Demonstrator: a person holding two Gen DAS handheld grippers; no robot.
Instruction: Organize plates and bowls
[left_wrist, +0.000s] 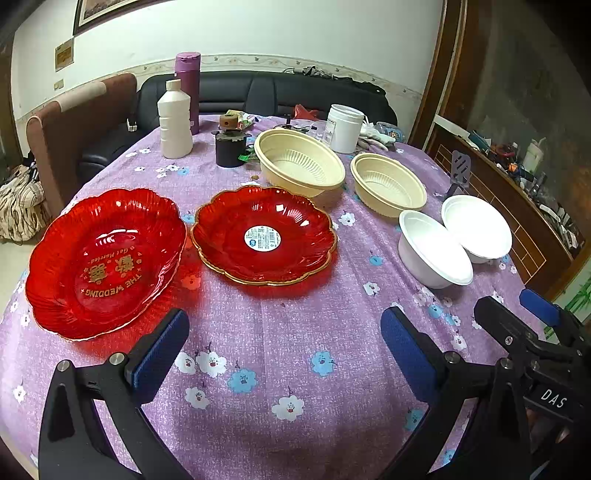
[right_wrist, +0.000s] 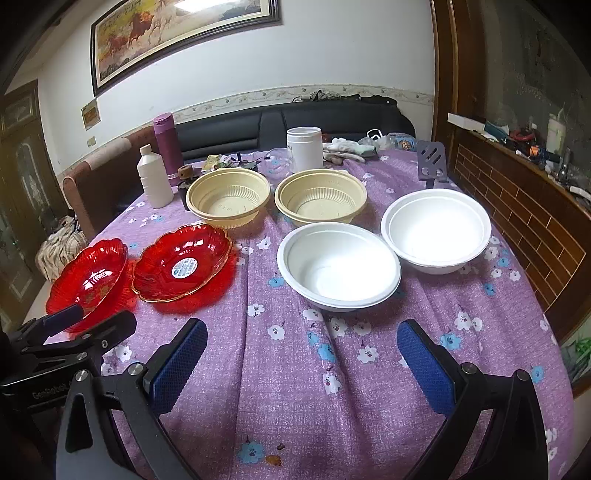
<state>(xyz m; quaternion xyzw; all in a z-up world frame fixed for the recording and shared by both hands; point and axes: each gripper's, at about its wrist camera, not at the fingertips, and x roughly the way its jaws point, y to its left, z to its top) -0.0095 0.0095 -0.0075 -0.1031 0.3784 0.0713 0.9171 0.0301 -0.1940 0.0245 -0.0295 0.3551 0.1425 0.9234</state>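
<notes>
Two red plates lie on the purple floral tablecloth: one with gold wedding lettering (left_wrist: 105, 262) (right_wrist: 88, 280) at the left, one with a round sticker (left_wrist: 263, 236) (right_wrist: 183, 264) beside it. Two cream bowls (left_wrist: 301, 162) (left_wrist: 388, 184) (right_wrist: 229, 201) (right_wrist: 320, 201) stand behind. Two white bowls (left_wrist: 434, 249) (left_wrist: 476, 227) (right_wrist: 339, 267) (right_wrist: 437, 230) stand at the right, rims touching. My left gripper (left_wrist: 284, 350) is open and empty above the near table, in front of the plates. My right gripper (right_wrist: 301, 354) is open and empty, in front of the white bowls.
At the table's back stand a white bottle (left_wrist: 174, 122), a purple flask (left_wrist: 188, 90), a dark pot (left_wrist: 231, 147), a white jar (left_wrist: 345, 127) and gloves (right_wrist: 343, 153). A grey stand (right_wrist: 432, 162) is at the right edge. A sofa (left_wrist: 258, 92) and chair (left_wrist: 74, 129) lie behind; a wooden cabinet (right_wrist: 517, 206) is right.
</notes>
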